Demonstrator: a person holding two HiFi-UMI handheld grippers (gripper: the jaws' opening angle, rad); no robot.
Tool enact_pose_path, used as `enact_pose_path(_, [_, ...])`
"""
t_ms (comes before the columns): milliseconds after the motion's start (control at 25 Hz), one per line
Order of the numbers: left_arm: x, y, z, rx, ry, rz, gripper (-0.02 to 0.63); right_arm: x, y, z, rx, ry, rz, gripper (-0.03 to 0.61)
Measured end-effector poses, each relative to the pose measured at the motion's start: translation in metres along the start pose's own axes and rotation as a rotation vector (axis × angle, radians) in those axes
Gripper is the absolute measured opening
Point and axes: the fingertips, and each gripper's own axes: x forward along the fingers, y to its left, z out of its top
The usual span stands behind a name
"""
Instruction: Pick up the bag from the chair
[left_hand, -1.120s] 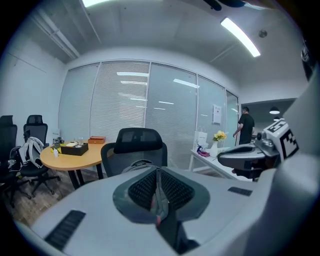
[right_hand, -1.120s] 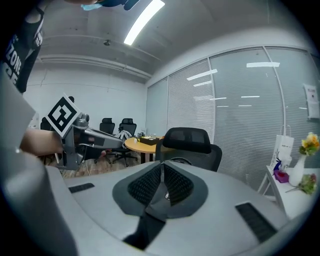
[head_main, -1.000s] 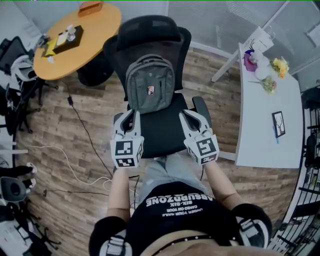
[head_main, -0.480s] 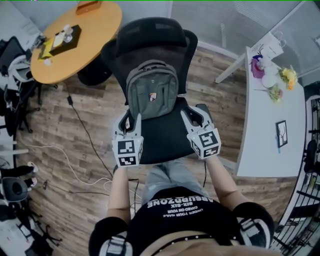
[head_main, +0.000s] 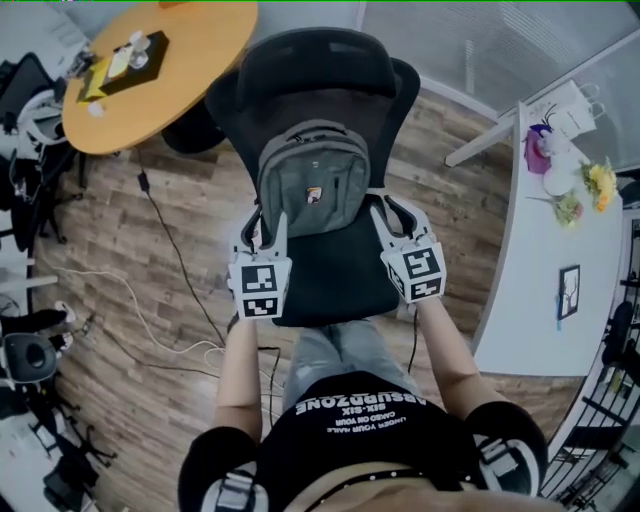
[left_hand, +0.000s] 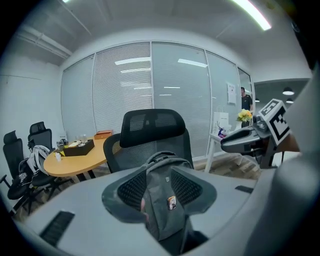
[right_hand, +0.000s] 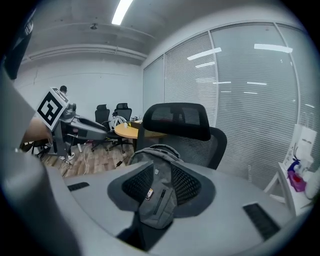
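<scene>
- The wood floor has cables trailing across it.
- A black mesh chair stands in the middle, facing the person.
- A white table runs along the right, with flowers and a small frame on it.
- A round wooden table stands at the upper left and carries a dark tray.
- The grey bag sits upright on the chair seat and leans on the backrest.
- The left gripper is at the bag's lower left edge. Its jaws have just been opening and stand wide apart. They press on nothing, and the bag shows in the gap ahead.
- The right gripper is at the bag's lower right edge. Its jaws have also just been opening, are released, and frame the bag without gripping it.
</scene>
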Motion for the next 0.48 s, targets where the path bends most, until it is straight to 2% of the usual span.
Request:
enact_pose_path(280, [0.038,0.016,-0.005,0.041,0.039,0.033,0.14,0.037,-0.017,-0.004,-0.009,0.013,0.02,0.139])
enact_pose_path(480, [0.069,0.023,-0.01,0.04,0.064,0.041,0.141,0.064,-0.03,-0.013,-0.032,0.037,0.039,0.152])
